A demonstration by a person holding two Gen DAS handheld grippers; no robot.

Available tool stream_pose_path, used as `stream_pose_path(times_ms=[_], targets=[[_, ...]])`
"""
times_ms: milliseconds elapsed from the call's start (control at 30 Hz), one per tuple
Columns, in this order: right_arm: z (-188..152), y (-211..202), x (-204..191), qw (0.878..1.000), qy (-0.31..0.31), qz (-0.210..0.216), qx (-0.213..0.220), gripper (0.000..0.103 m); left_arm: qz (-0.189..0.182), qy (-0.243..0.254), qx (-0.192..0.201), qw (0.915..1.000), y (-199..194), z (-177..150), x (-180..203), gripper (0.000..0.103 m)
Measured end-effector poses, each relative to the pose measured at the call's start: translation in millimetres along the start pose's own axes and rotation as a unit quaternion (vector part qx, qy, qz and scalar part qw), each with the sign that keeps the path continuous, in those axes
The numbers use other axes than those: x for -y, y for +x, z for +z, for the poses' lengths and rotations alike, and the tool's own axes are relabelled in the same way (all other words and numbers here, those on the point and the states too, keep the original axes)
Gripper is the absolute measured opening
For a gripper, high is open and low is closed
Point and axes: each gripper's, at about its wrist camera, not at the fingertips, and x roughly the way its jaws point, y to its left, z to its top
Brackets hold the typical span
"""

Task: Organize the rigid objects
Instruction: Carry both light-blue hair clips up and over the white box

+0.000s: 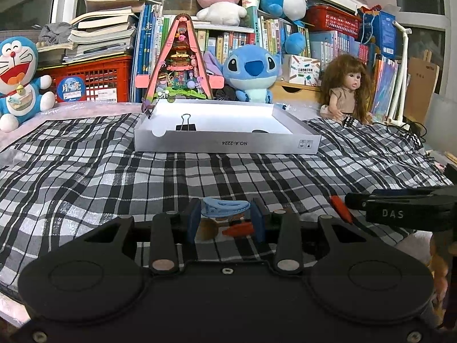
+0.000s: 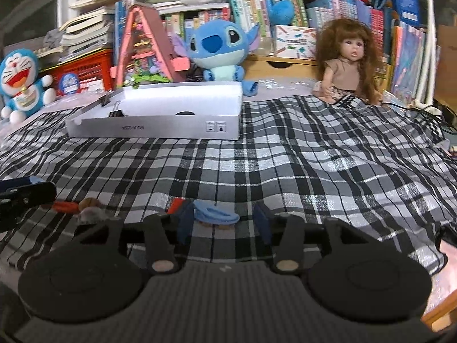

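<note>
Lying between left tool (image 1: 225, 218): blue clip (image 1: 224, 206).

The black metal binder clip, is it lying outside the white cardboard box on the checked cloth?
No, the black metal binder clip sits inside the white cardboard box.

- Between my left gripper (image 1: 225, 220) and the white box (image 1: 225, 143) the checked cloth (image 1: 200, 171) lies bare.
- A blue clip (image 1: 224, 207) and an orange clip (image 1: 238, 229) crowd my left fingers.
- My right gripper (image 2: 225, 223) has bare cloth ahead and rightward.
- Doll (image 2: 347, 63) and plush toys block the far edge.
</note>
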Motion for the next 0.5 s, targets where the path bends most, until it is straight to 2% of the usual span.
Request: stream_pose_path(times_ms=[133, 500], targets=[[-0.4, 3.2, -2.0, 0.999, 0.034, -0.015, 0.003, 0.063, -0.002, -0.002, 0.0, 1.0, 1.4, 0.7, 1.6, 0.035], [-4.3, 7.0, -10.2, 0.996, 0.078, -0.044, 0.016, 0.067, 0.0, -0.006, 0.002, 1.0, 3.3, 1.5, 1.7, 0.035]])
